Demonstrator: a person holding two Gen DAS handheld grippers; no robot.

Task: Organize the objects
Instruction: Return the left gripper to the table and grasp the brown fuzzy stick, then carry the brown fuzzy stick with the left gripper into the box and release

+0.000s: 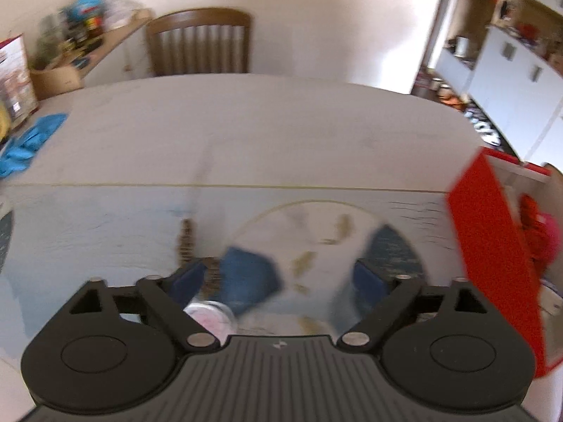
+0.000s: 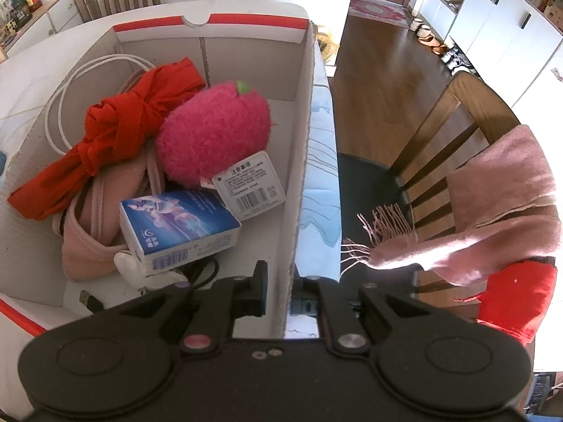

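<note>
Cardboard box (image 2: pixel 299 161), white inside with red trim, standing on the cloth-covered table (image 1: pixel 246 133); collecting point for the loose articles. Judged step: filling well advanced, one hand steadying the box while the other goes out for a further article.

Contents, largest first: pink plush fruit toy (image 2: pixel 214 133) with printed hang tag, against the right wall; knotted red cloth (image 2: pixel 116 130) to its left; pink fabric piece (image 2: pixel 91 242) beneath; coiled white cable (image 2: pixel 59 105) along the far-left side; blue tissue packet (image 2: pixel 179 228) lying on top near the front.

Right gripper (image 2: pixel 278 292): pitched steeply downward, tongs brought together on the box's right wall, one finger inside and one outside.

Left gripper (image 1: pixel 281 274): angled down over the tabletop, tongs spread wide with nothing between them; view blurred. Box's red outer face shows at its right edge.

Small round clear-lidded container (image 1: pixel 211 316), pinkish, on the table just under the left finger; exact kind cannot be told. Likely next pick: calls for centring the spread tongs over it, closing, then carrying it right into the box.
</note>
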